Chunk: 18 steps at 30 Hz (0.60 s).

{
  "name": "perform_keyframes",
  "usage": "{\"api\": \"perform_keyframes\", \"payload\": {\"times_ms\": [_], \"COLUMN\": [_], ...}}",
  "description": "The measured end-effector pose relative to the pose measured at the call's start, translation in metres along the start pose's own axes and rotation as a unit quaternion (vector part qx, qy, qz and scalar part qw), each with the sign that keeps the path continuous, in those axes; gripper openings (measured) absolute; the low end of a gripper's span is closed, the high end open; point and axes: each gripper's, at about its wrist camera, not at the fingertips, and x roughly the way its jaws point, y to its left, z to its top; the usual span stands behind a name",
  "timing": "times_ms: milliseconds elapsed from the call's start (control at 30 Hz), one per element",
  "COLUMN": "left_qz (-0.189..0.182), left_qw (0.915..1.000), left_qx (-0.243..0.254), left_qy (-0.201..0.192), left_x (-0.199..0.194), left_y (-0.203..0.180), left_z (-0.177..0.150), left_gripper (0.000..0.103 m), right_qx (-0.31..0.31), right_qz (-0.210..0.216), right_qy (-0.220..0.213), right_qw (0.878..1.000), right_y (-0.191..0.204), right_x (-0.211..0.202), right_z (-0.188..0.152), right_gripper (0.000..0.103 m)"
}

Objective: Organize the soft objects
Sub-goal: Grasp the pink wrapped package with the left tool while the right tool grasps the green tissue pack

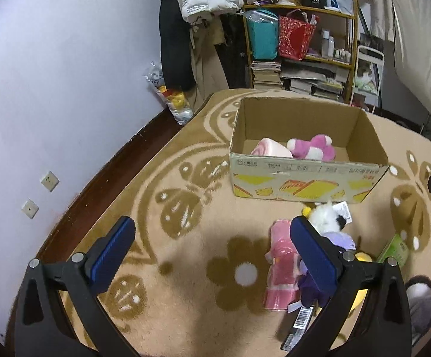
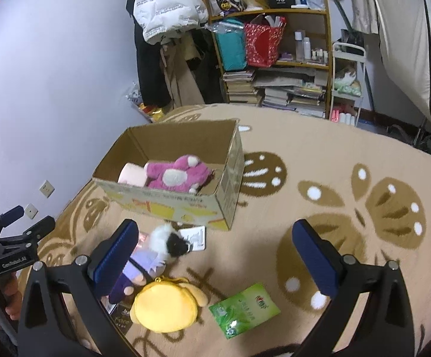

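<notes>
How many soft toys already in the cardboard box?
2. A pale pink roll-shaped plush lies at the left end of the brown cardboard box; a magenta-and-white plush animal lies beside it, touching. Smaller ones underneath could be hidden.

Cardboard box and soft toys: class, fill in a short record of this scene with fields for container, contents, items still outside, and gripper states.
container: cardboard box, open top, on the patterned rug
contents: pink plush; pale pink roll
outside, in front of box: doll; yellow plush; green packet; pink doll
left gripper: open, empty
right gripper: open, empty
</notes>
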Motion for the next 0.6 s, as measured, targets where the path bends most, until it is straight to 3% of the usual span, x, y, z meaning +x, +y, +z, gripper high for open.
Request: {"api": "perform_keyframes", "payload": {"times_ms": [300, 600], "left_qz": [-0.029, -0.039], "left_qw": [0.9985, 0.9954], "left_qx": [0.001, 0.008], "left_qy": [0.046, 0.087], "left_x": [0.027, 0.064], "left_y": [-0.010, -0.019], "left_z": [-0.006, -0.014], "left_gripper": [0.103, 0.103], "right_qx": [0.006, 0.047], "right_qz": [0.005, -0.039], "right_qy": [0.053, 0.131], "right_qw": [0.999, 0.989], "right_y": [0.008, -0.007], "right_x": [0.032, 0.067], "right_z": [-0.019, -0.046], "right_gripper": [0.103, 0.102]}}
